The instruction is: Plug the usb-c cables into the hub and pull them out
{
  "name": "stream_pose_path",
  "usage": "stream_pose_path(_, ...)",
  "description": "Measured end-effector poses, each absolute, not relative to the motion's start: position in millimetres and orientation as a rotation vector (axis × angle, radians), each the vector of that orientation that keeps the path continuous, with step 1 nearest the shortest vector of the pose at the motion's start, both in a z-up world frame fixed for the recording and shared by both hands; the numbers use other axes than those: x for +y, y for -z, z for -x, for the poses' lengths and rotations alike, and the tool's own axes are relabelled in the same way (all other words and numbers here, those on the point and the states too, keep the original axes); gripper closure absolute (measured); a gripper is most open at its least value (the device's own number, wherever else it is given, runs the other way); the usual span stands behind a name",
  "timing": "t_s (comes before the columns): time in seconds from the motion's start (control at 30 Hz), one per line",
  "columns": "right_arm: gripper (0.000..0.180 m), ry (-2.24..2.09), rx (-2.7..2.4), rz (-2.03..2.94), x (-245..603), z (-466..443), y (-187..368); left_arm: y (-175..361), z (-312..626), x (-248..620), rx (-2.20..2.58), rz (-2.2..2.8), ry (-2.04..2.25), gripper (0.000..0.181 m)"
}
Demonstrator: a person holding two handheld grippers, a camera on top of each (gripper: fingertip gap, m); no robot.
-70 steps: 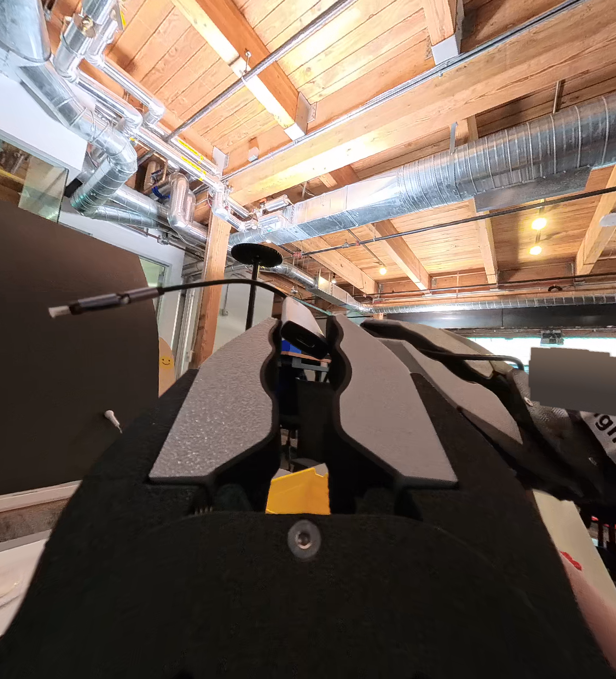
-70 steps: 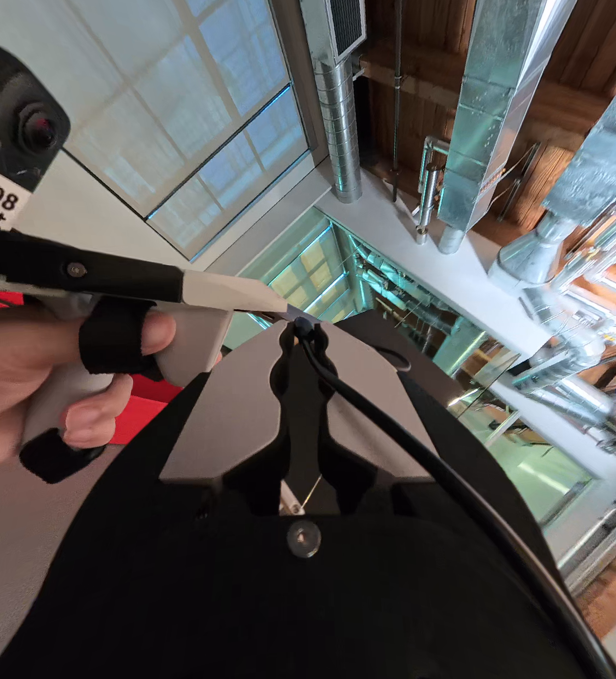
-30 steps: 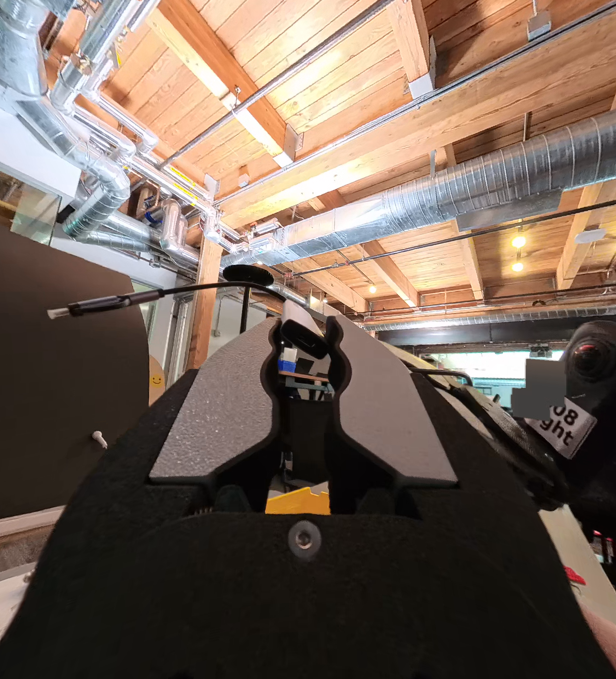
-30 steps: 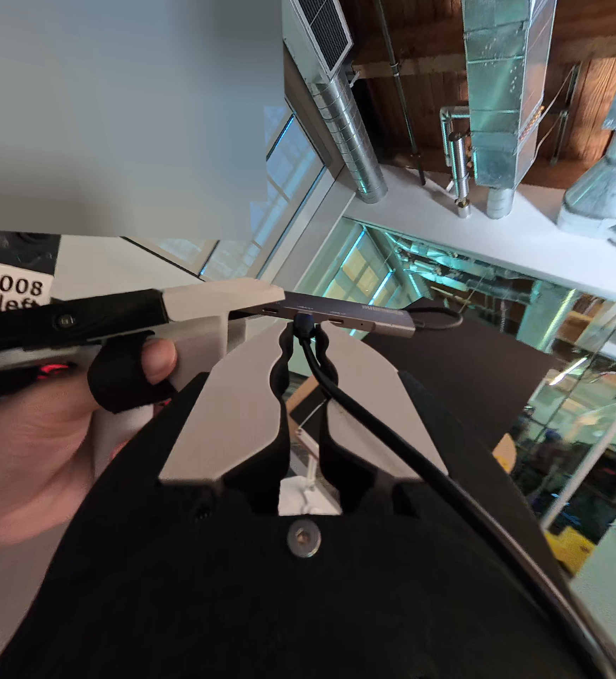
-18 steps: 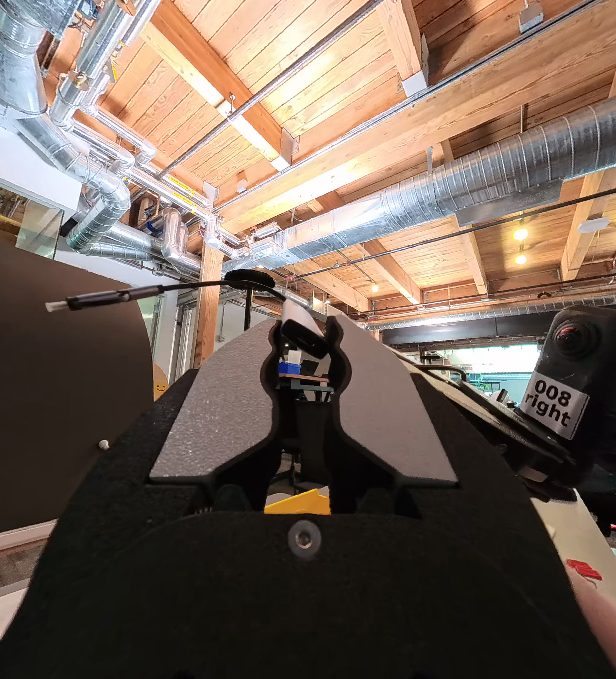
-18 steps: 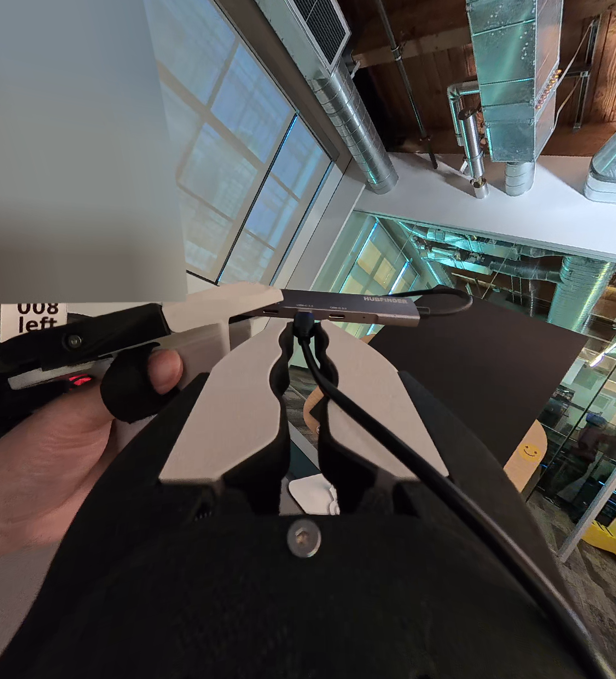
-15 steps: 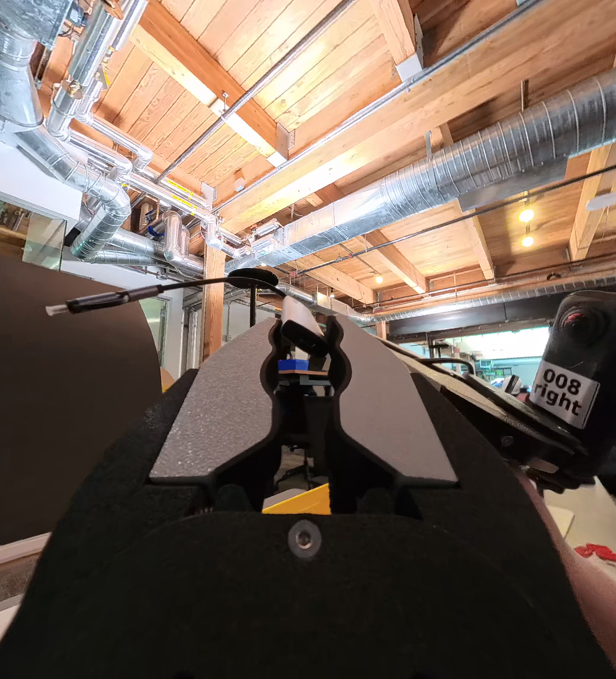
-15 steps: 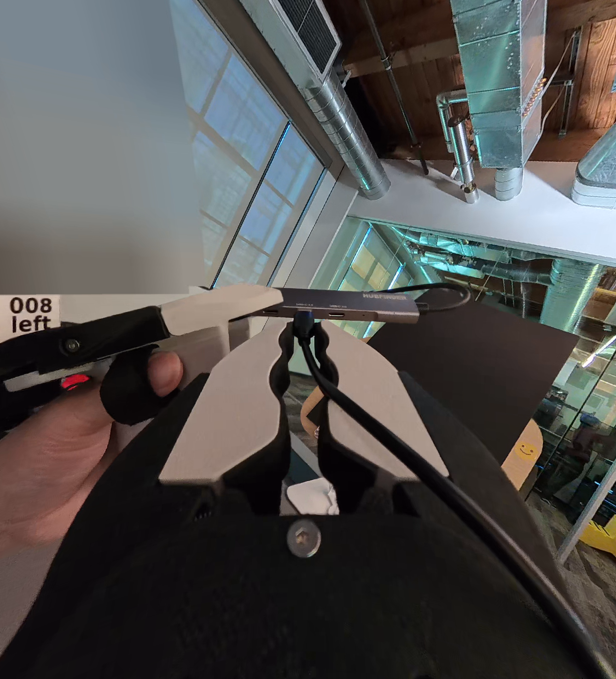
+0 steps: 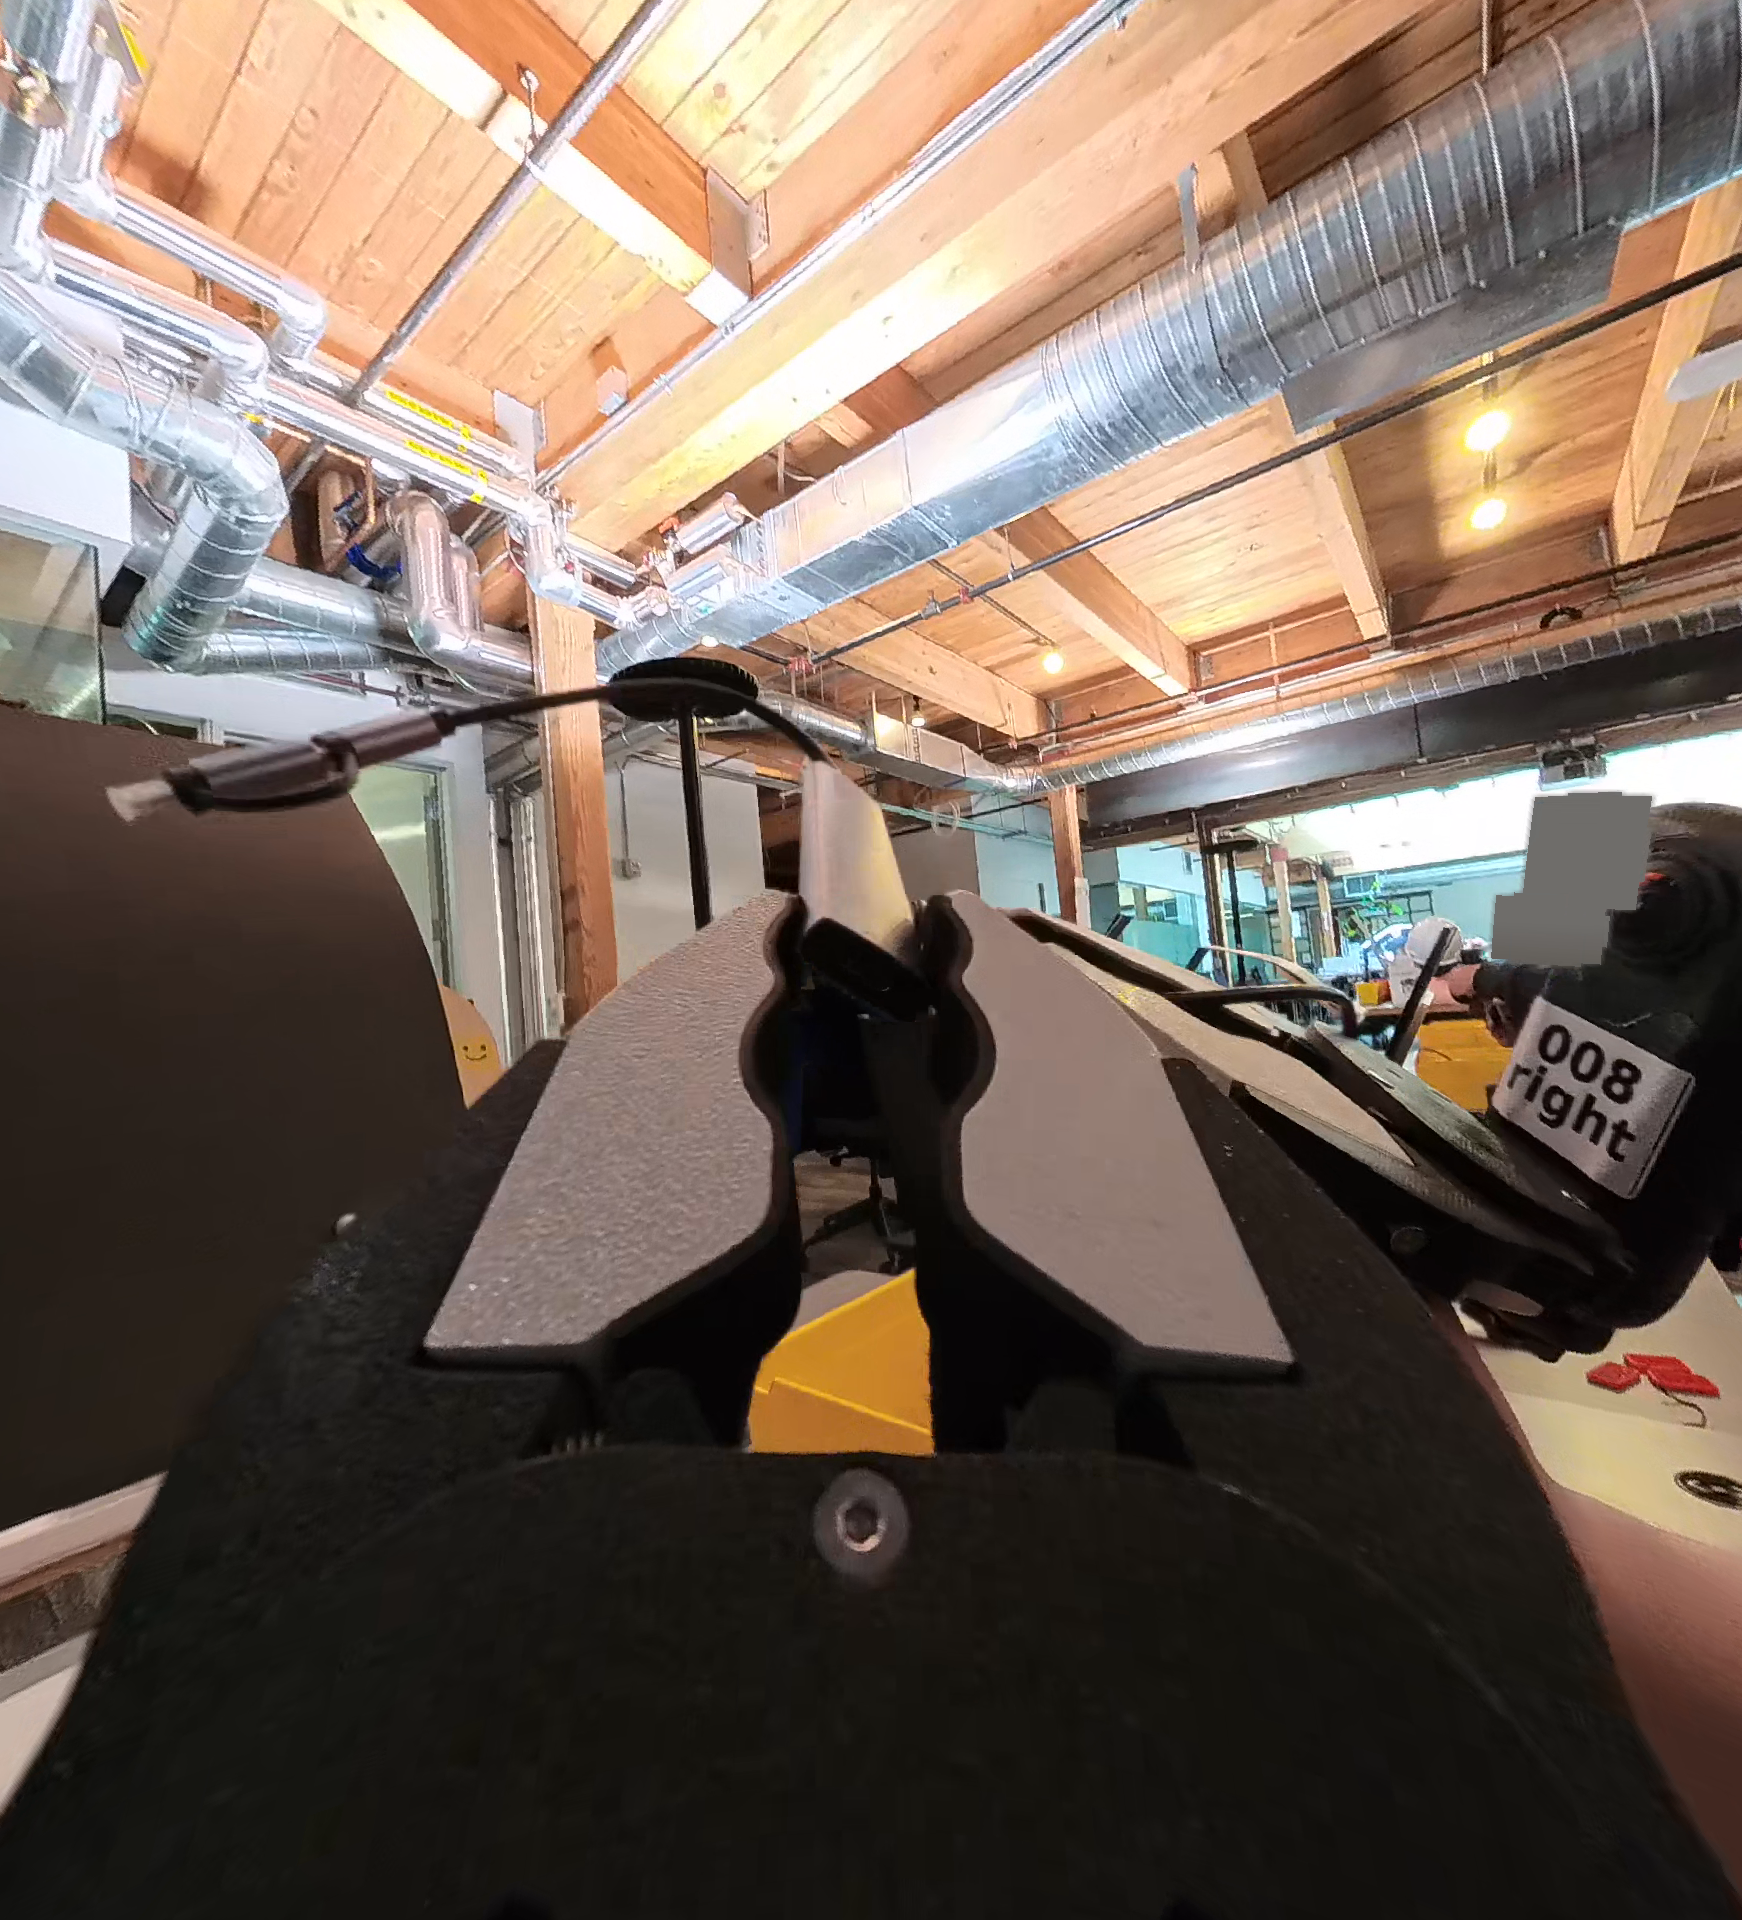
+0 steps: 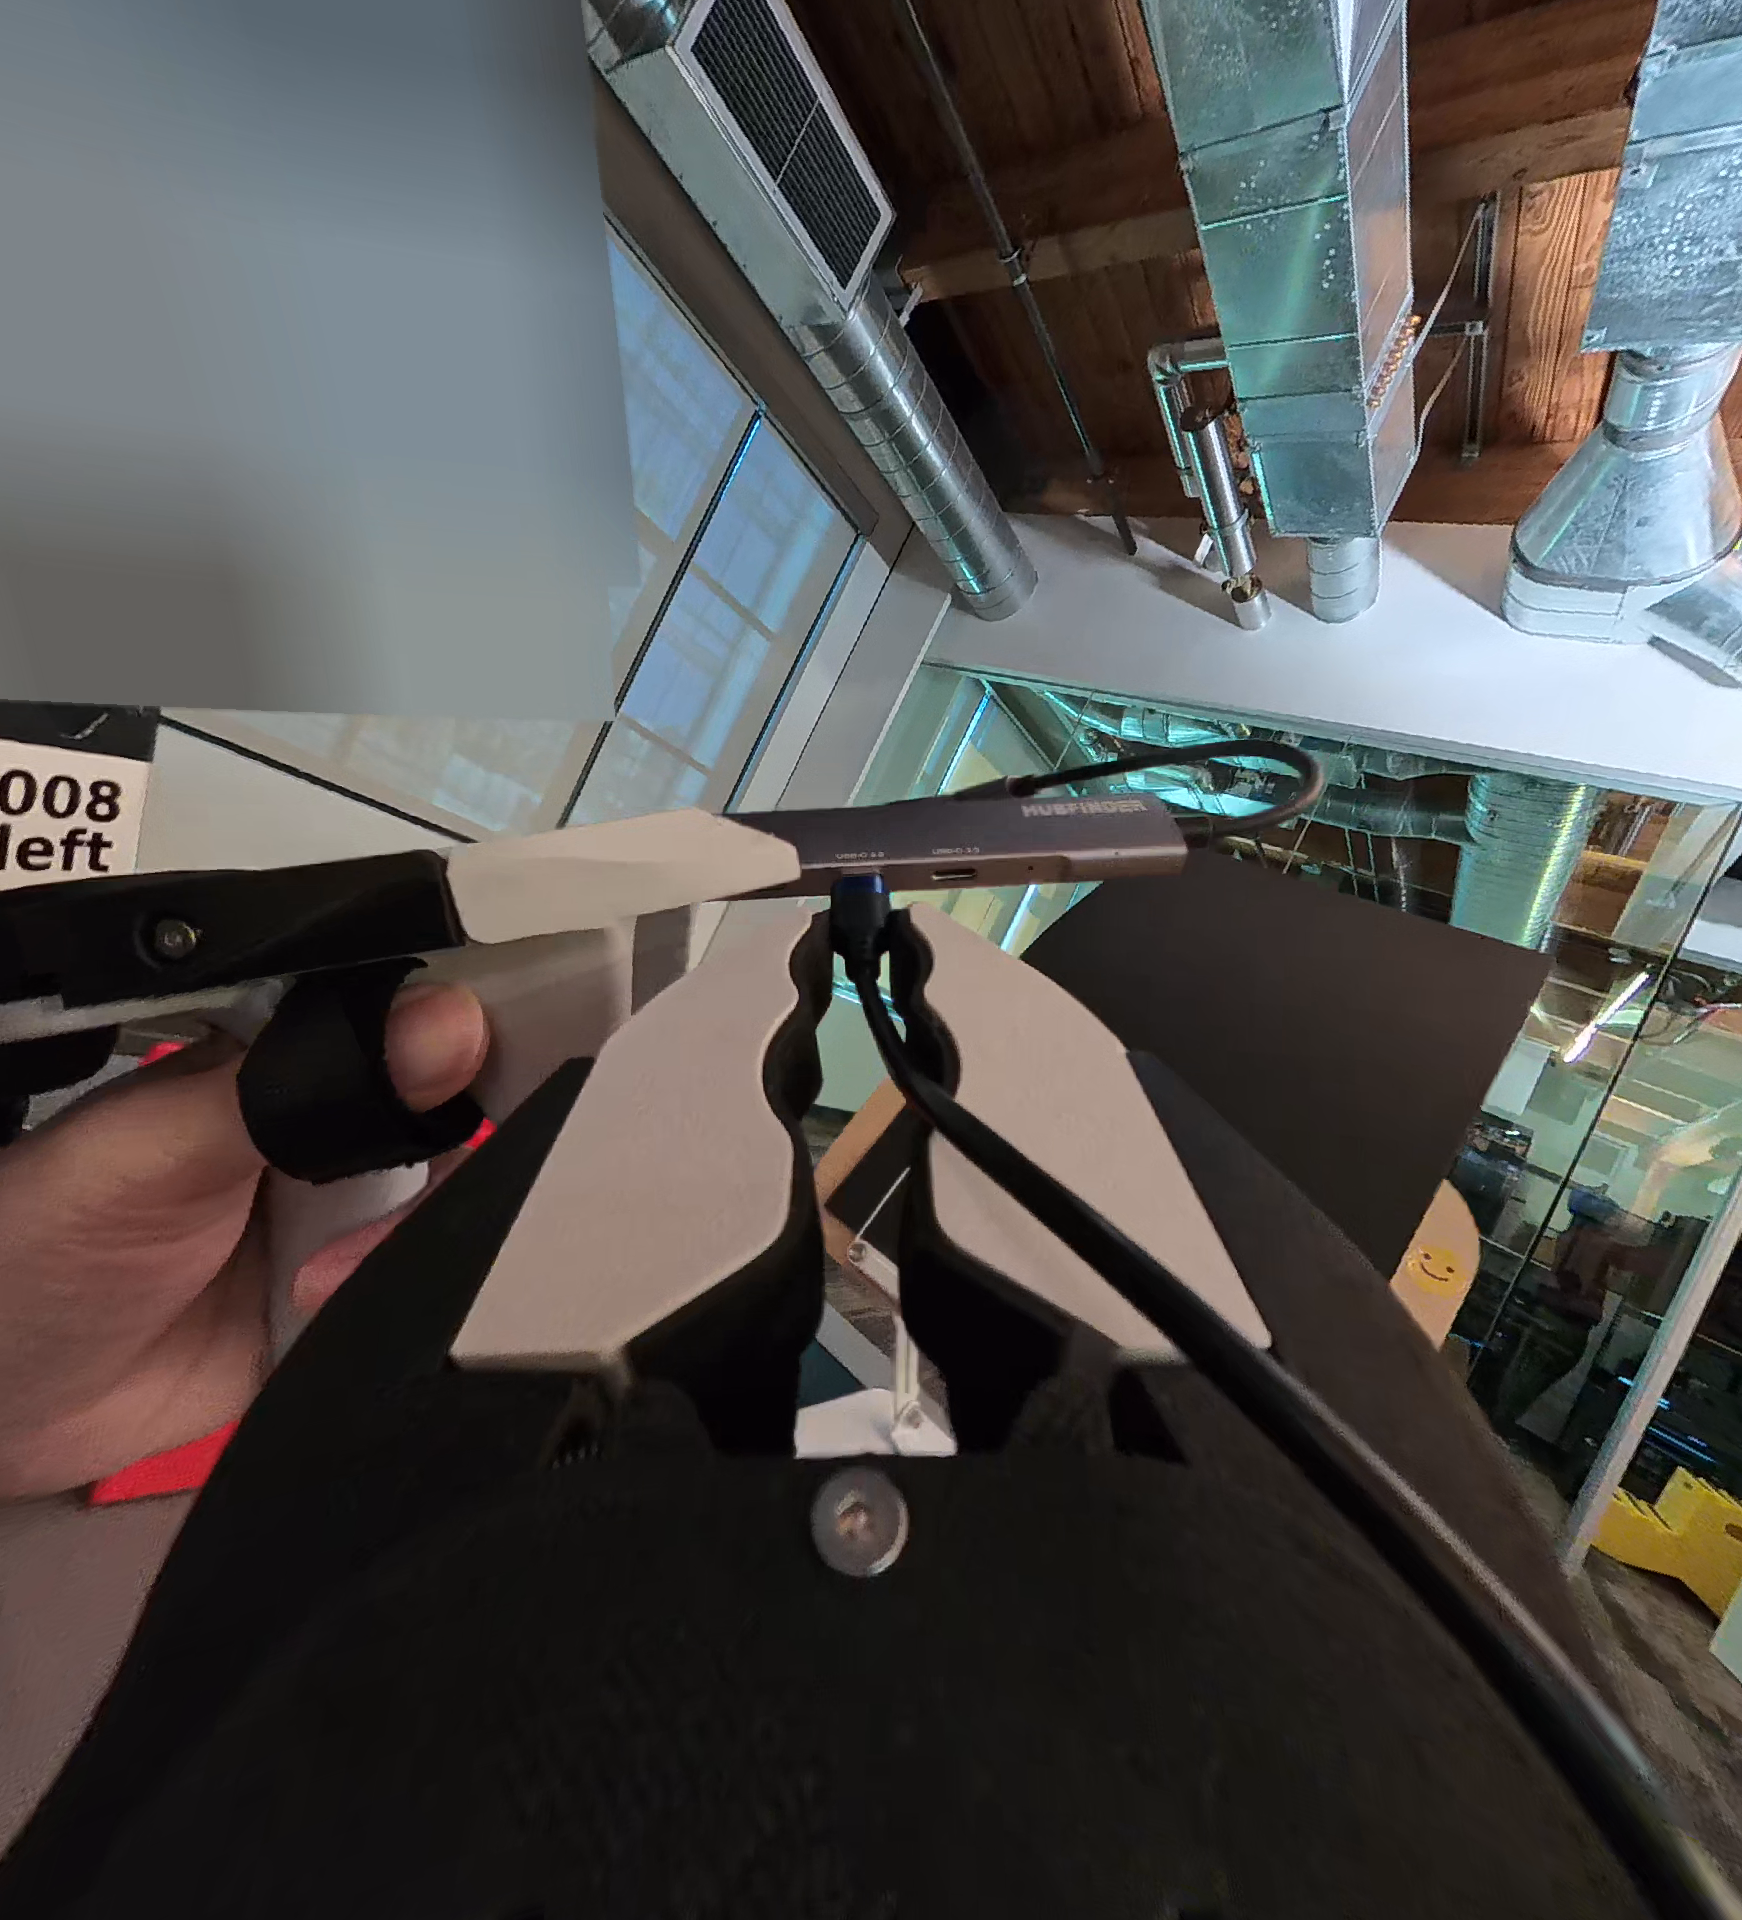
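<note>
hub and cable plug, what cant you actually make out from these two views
- Plug depth: in the right wrist view the cable plug meets the hub at a port, but full seating cannot be told.
- Hub ports: in the left wrist view the left gripper shows only the hub's end.
- Cable's far end: cut off by the right wrist view's lower edge.
- Right gripper fingertips hide most of the plug body.
</note>
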State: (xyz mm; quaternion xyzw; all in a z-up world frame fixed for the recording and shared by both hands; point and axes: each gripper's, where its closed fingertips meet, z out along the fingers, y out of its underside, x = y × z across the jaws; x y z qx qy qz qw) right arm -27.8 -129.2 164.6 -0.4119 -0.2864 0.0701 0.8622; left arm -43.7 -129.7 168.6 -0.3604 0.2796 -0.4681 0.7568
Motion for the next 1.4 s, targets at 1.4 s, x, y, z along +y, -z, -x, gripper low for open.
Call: stream_pose_path(1.4,0.169,-0.182,-0.66,0.912,-128.5,32.7,-170.2,-169.5,46.6,-129.0,0.741,0.678,0.662,0.157)
